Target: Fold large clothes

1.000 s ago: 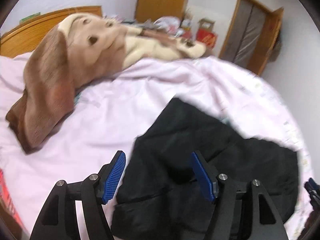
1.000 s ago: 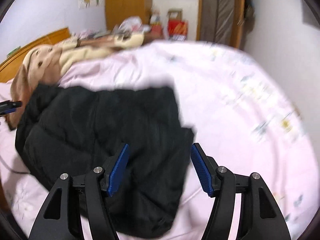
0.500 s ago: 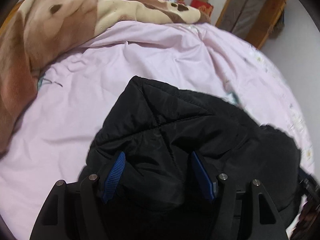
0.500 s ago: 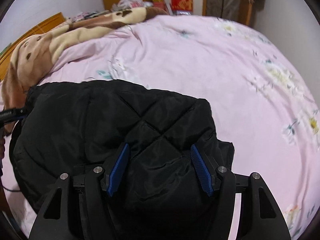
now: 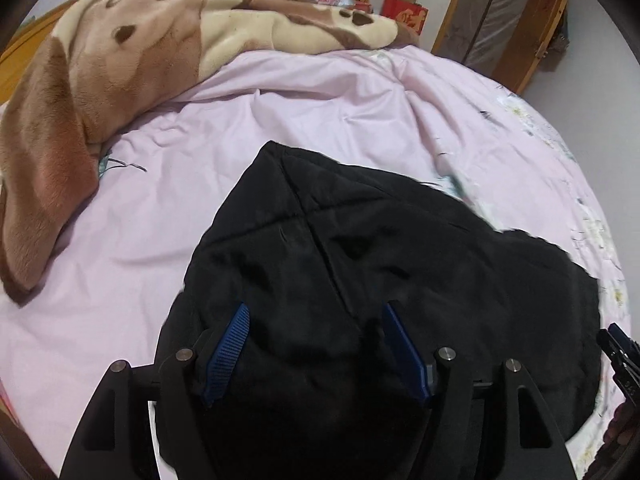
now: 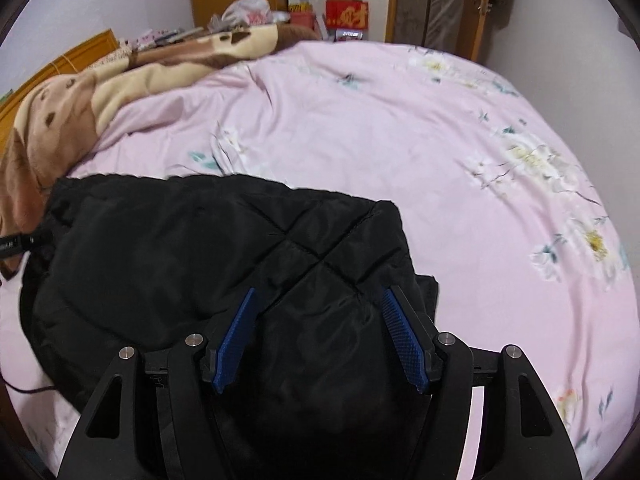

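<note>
Black quilted fabric of a padded jacket (image 5: 360,248) fills the space between the blue pads of both grippers and spreads out ahead of them over a bed covered in a pink floral sheet (image 5: 248,128). In the left wrist view the left gripper (image 5: 316,316) has a thick bunch of the jacket bulging up between its two fingers, the padding reaching both blue pads, so its jaws stand wide around the cloth; whether they actually press on it cannot be told. Ahead of this gripper the jacket narrows to a rounded end with crossing stitch lines, and to its right the garment runs on toward the right gripper's black tip (image 5: 620,352) at the picture's edge. Further ahead and to the left lies a plush brown and cream blanket (image 5: 120,52) along the bed's far side, well apart from the jacket. In the right wrist view the right gripper (image 6: 318,304) likewise has a fold of the jacket (image 6: 200,240) heaped between its fingers, touching both pads, jaws wide, with the firmness of the hold unclear. The rest of the jacket extends to this gripper's left, where the left gripper's tip (image 6: 16,244) shows at the garment's far edge. To the right of this gripper the pink sheet lies bare.
</note>
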Demonstrator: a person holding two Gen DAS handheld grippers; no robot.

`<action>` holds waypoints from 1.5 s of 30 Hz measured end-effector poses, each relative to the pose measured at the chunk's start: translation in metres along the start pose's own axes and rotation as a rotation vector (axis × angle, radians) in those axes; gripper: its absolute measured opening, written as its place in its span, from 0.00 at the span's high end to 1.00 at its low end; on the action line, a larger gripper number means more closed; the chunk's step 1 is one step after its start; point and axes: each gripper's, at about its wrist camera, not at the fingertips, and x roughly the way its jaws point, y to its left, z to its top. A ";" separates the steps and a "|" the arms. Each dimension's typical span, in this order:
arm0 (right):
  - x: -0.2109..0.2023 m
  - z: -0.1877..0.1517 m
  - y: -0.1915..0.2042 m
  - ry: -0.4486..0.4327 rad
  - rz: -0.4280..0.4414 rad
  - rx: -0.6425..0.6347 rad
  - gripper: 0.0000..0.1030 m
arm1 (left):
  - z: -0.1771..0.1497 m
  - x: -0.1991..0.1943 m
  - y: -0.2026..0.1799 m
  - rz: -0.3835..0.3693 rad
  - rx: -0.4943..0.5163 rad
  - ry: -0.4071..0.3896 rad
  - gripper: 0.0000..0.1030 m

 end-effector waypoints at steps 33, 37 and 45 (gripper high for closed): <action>-0.202 -0.123 0.062 -0.157 -0.034 0.055 0.28 | -0.201 -0.212 -0.087 0.073 0.176 -0.221 0.24; -0.210 -0.134 0.064 -0.172 -0.047 0.051 0.28 | -0.214 -0.217 -0.094 0.089 0.190 -0.222 0.23; -0.215 -0.143 0.065 -0.170 -0.050 0.058 0.28 | -0.225 -0.220 -0.093 0.059 0.170 -0.223 0.23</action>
